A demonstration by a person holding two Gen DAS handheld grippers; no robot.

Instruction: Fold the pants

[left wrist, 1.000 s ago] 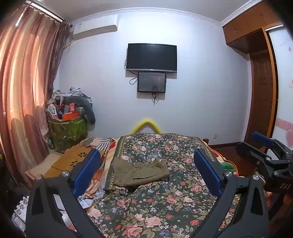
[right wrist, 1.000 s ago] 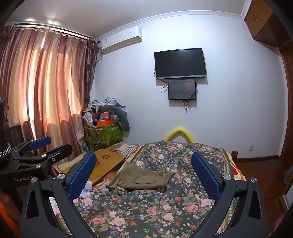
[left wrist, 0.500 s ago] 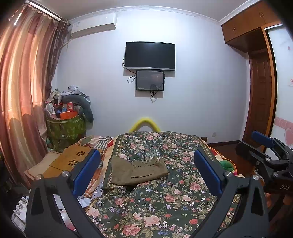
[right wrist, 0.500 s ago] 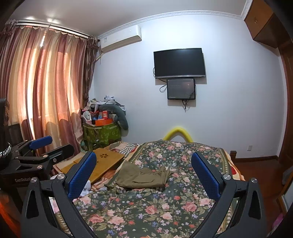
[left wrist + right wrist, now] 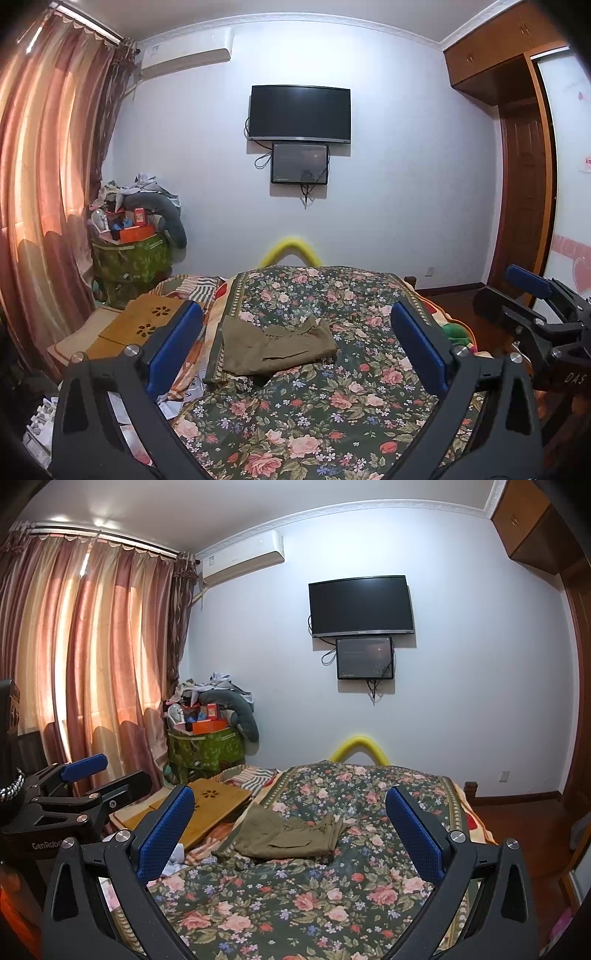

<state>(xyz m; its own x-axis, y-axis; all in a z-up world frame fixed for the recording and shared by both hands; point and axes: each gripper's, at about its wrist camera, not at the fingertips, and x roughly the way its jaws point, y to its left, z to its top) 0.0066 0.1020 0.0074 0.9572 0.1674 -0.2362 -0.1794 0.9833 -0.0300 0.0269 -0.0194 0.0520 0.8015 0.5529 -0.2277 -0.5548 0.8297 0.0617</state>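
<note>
White letters "DAS" stand on the black body of the right gripper [image 5: 532, 295], seen at the right edge of the left wrist view. "GenRobo", cut off by the finger in front, stands in white on the black body of the left gripper [image 5: 107, 775], at the left edge of the right wrist view. The air conditioner [image 5: 243, 557], high up and ahead to the left, carries a small sticker and a mark too small to read.

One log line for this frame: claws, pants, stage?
left claw: open, empty | right claw: open, empty | pants: bunched on bed, untouched | stage: pre-grasp
</note>
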